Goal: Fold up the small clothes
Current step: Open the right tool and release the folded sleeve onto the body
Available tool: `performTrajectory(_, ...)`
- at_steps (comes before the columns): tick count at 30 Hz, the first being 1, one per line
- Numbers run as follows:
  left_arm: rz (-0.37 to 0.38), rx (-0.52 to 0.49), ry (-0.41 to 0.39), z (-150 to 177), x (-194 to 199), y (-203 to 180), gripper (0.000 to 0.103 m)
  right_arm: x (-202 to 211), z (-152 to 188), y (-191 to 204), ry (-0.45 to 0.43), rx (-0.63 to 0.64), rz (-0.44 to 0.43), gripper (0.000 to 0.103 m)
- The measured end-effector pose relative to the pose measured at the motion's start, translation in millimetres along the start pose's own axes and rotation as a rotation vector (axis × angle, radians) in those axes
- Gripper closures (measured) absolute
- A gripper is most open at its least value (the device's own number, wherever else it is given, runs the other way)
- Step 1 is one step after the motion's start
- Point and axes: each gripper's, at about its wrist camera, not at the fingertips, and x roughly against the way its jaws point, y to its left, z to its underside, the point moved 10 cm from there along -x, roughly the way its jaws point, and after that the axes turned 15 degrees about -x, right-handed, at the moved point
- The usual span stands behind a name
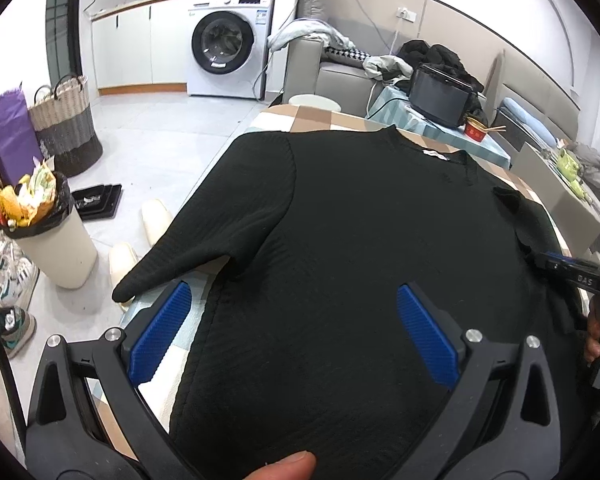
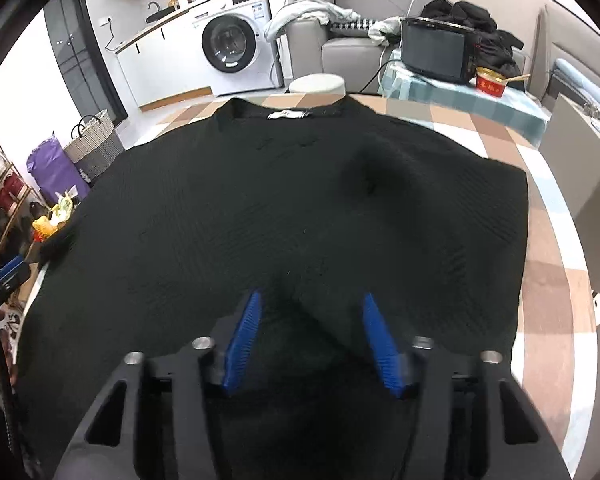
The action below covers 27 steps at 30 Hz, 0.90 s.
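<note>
A black knit sweater (image 1: 360, 240) lies spread flat on the checked tablecloth (image 1: 300, 118), collar and white label (image 2: 288, 114) at the far end. Its left sleeve (image 1: 204, 236) lies slanted toward the table's left edge, cuff hanging past it. My left gripper (image 1: 294, 330) hovers open and wide over the sweater's lower left part, one blue pad (image 1: 160, 328) outside the side seam. My right gripper (image 2: 310, 336) is low over the near right part, its pads apart with a raised fold of the sweater (image 2: 328, 320) between them. That gripper (image 1: 572, 272) also shows at the sweater's right edge.
A full white bin (image 1: 56, 240), slippers (image 1: 156, 220) and shoes lie on the floor to the left. Behind the table stand a stool (image 2: 318, 82), a small side table with a black appliance (image 2: 436, 50) and red bowl (image 2: 490, 80), a sofa and a washing machine (image 1: 228, 44).
</note>
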Motion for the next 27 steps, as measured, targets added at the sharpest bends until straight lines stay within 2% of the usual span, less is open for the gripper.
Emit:
performTrajectory(5,-0.018,0.042,0.003,2.6,-3.2,14.0,0.001,16.8,7.3,15.5,0.028,-0.013,-0.163,0.096)
performTrajectory(7,-0.029,0.056,0.008,4.4,-4.5,19.7,0.001,18.8,12.4,19.1,0.047,-0.012,-0.180,0.096)
performTrajectory(10,-0.025,0.099,0.015,8.5,-5.7,29.7,0.001,11.3,17.7,17.5,0.083,-0.009,-0.156,0.094)
performTrajectory(13,-0.013,0.166,0.024,11.9,-9.9,44.7,0.001,14.3,22.9,15.4,0.108,-0.047,-0.163,0.078)
performTrajectory(14,-0.011,0.196,0.026,13.7,-11.3,52.7,0.001,18.8,23.6,15.5,0.096,-0.052,-0.172,0.061)
performTrajectory(15,-0.010,0.236,0.031,16.7,-13.6,63.3,0.001,26.9,24.8,16.1,0.078,-0.060,-0.192,0.050)
performTrajectory(19,-0.008,0.395,0.074,30.6,-32.2,105.3,0.002,53.3,28.2,15.4,0.033,-0.078,-0.236,0.049)
performTrajectory(20,-0.003,0.424,0.084,33.3,-36.5,113.1,0.006,58.5,29.0,13.0,0.024,-0.087,-0.234,0.048)
performTrajectory(23,0.031,0.510,0.122,45.0,-52.8,135.3,0.012,71.4,32.0,5.1,0.007,-0.123,-0.234,0.047)
performTrajectory(27,0.086,0.634,0.179,64.6,-78.7,157.1,0.013,87.2,36.5,-9.0,-0.020,-0.172,-0.230,0.045)
